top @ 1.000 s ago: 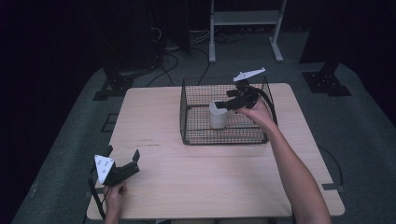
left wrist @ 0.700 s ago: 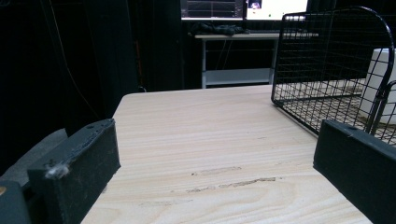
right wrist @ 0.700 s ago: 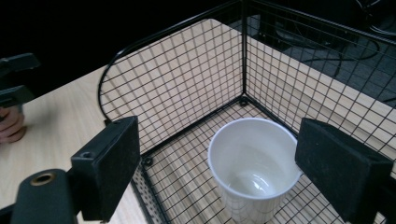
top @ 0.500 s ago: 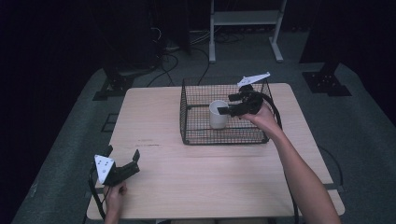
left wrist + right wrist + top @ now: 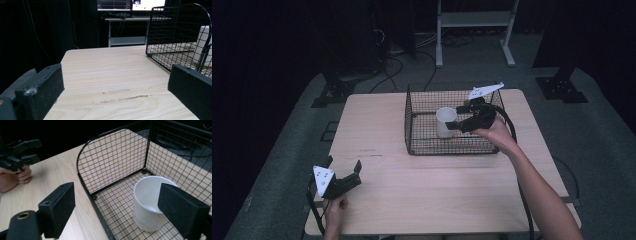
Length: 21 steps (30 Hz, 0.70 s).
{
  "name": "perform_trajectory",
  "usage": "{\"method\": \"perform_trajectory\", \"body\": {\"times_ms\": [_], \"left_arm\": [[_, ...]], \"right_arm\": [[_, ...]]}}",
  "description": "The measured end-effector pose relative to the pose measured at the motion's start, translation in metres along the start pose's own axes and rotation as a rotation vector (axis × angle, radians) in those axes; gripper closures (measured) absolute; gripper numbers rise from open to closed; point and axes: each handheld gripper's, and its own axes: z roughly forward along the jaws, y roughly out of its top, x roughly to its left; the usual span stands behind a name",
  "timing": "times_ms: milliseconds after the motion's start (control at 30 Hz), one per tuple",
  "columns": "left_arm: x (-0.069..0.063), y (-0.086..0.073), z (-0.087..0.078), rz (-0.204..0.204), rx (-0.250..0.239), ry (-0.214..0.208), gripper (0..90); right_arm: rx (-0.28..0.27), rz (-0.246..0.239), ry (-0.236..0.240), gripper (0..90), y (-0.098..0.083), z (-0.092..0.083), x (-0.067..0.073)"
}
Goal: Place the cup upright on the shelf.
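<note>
high view: white cup [image 5: 445, 121] inside wire basket [image 5: 422, 142], walls near

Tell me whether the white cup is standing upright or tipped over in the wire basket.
Upright. The white cup stands on its base on the wire basket floor, its open mouth facing up, seemingly empty.

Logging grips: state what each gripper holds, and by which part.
Nothing is held. The right gripper is open above the white cup; the left gripper is open, nothing between its jaws.
</note>
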Motion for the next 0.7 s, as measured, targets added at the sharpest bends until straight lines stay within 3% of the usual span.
{"method": "perform_trajectory", "body": {"times_ms": [700], "left_arm": [[0.000,0.000,0.000,0.001,0.001,0.003,0.0]], "right_arm": [[0.014,-0.005,0.047,13.6,-0.039,-0.007,0.018]]}}
